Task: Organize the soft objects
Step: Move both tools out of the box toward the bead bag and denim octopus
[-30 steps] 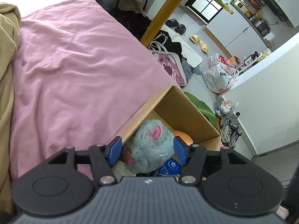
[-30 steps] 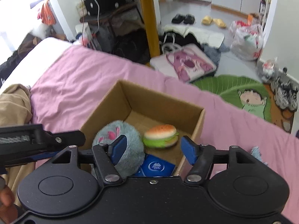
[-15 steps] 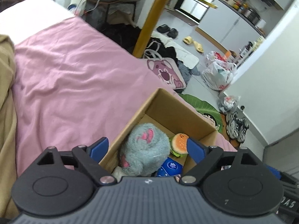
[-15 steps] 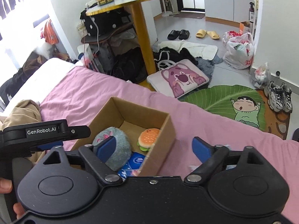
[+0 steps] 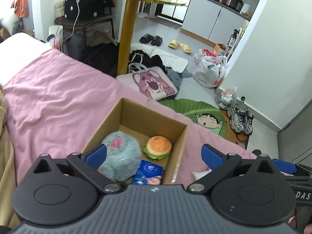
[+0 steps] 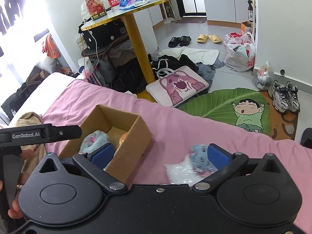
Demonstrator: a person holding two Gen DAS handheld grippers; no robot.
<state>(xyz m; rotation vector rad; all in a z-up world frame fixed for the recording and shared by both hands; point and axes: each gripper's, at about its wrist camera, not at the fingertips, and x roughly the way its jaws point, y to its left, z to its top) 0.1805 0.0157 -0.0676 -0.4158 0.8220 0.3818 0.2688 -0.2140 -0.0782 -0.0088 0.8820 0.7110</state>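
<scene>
Open brown cardboard box (image 5: 136, 115) sits on the pink bedsheet (image 5: 58, 97), near the bed's right edge. Inside: round grey fluffy plush with pink markings (image 5: 120, 154) at the left, small squashy burger toy with orange bun and green lettuce layer (image 5: 159, 147) to its right, and a flat blue printed packet (image 5: 150, 168) nearest the camera. Left gripper (image 5: 154, 154) hangs over the near side of the box, blue pads wide apart, nothing between them. Right gripper (image 6: 159, 154) is also spread wide and empty; its left pad overlaps the box's near corner in the view, its right pad lies just beside a small blue-grey fuzzy fabric piece (image 6: 200, 156) on the sheet right of the box. That piece rests on or against a white crinkly plastic-looking wrap (image 6: 181, 171); which one lies on top I cannot tell. Judgement: the fuzzy piece is the remaining loose item. It should be light and limp, will compress and drape rather than resist, not fragile. Pile may slip on smooth pads, so pinch across the thick middle, deep between the pads, not at an edge. The wrap could lift along with it; the sheet may bunch if the pads dig in.
</scene>
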